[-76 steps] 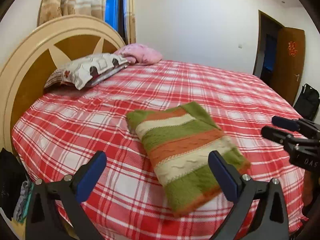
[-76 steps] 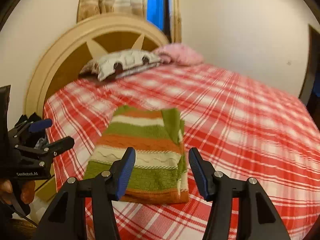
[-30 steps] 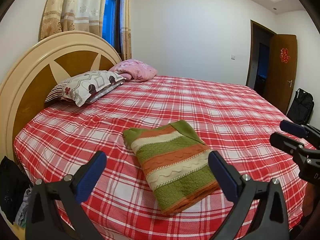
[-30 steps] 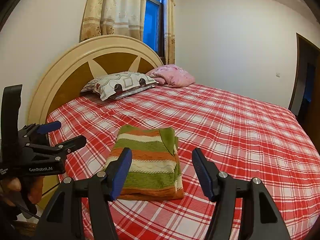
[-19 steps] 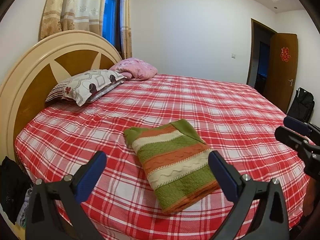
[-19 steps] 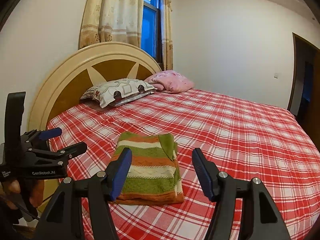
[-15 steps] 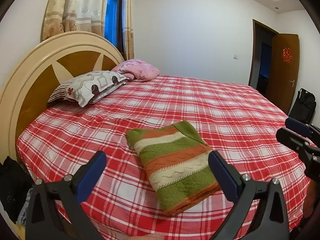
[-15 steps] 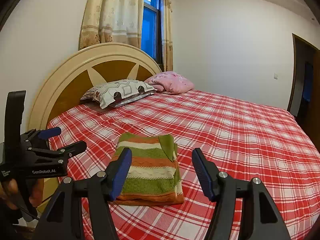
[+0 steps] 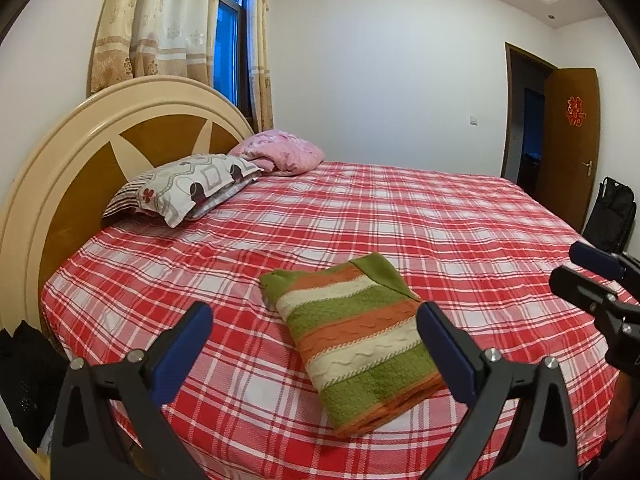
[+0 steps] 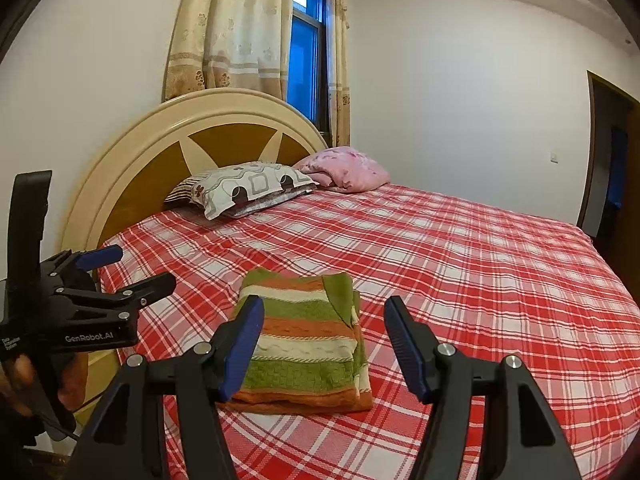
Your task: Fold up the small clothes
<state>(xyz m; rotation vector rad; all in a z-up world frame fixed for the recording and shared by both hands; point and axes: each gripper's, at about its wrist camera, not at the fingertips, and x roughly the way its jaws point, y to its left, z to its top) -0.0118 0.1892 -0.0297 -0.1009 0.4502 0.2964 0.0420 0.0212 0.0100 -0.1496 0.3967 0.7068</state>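
A folded knit sweater (image 9: 352, 334) with green, orange and cream stripes lies flat on the red plaid bed (image 9: 440, 232), near its front edge. In the right wrist view the same sweater (image 10: 304, 340) sits just beyond the fingers. My left gripper (image 9: 314, 320) is open and empty, held back from the bed above the sweater's near end. My right gripper (image 10: 322, 314) is also open, with nothing between its blue pads. The left gripper (image 10: 132, 270) shows at the left of the right wrist view, and the right gripper (image 9: 576, 266) at the right edge of the left wrist view.
A patterned pillow (image 9: 192, 188) and a pink bundle (image 9: 280, 152) lie against the round wooden headboard (image 9: 60, 176). Curtains (image 9: 168, 28) frame a window behind. An open brown door (image 9: 572, 144) and a black bag (image 9: 614, 216) stand at the right. Dark cloth (image 9: 24, 376) hangs at the lower left.
Both grippers have pulled back and tilted up from the sweater since the earliest frames, so more of the room shows. Over the last second nothing has visibly moved.
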